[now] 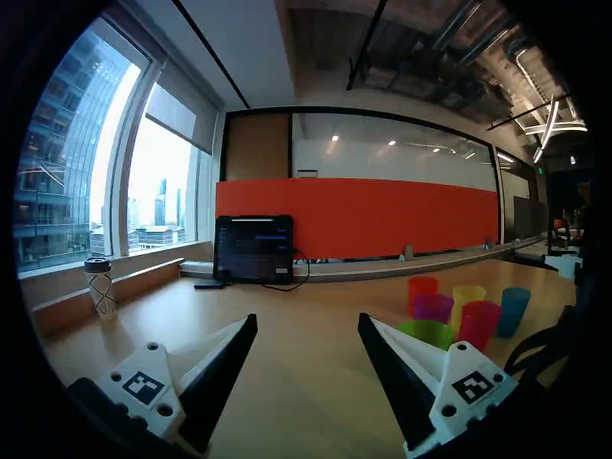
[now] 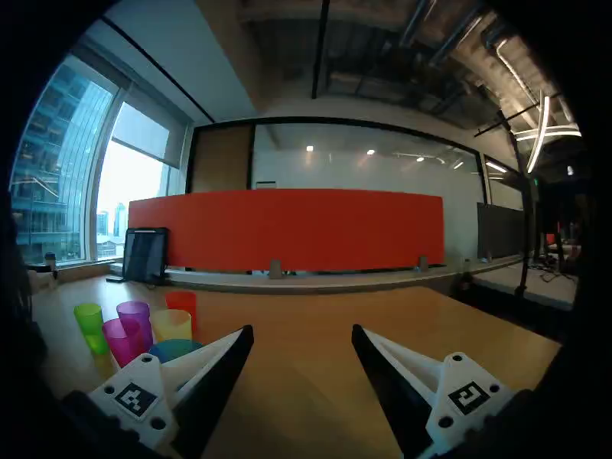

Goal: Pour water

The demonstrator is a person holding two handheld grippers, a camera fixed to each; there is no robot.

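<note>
— Jaws first: wide or narrow?

— Wide on both. The left gripper (image 1: 306, 320) has its fingers spread well apart, with only bare wood between them. The right gripper (image 2: 301, 330) stands the same way, parted and holding nothing.

— What's beneath them?

— A light wooden table (image 1: 306, 386), running away from both sets of fingers.

— And the cups?

— A cluster of coloured plastic cups (image 1: 459, 310) stands upright on the table, packed close together. In the left gripper view it sits ahead and off to the right side. The green cup (image 1: 425, 333) is nearest, just behind the tip of the finger on that side. The pink cup (image 1: 480, 323) is beside it, and the purple, red, yellow and blue ones stand behind. In the right gripper view the same cluster is on the left side, with the blue cup (image 2: 172, 349) partly hidden by the finger there. Neither gripper touches a cup. I can't tell whether any of them holds water.

— Farther out?

— A dark tablet (image 1: 254, 249) is propped at the back of the table with a cable trailing from it. Behind it runs an orange partition (image 1: 359, 216). A lidded tumbler (image 1: 99, 287) stands by the window sill, below a tall window (image 1: 161, 191).
</note>
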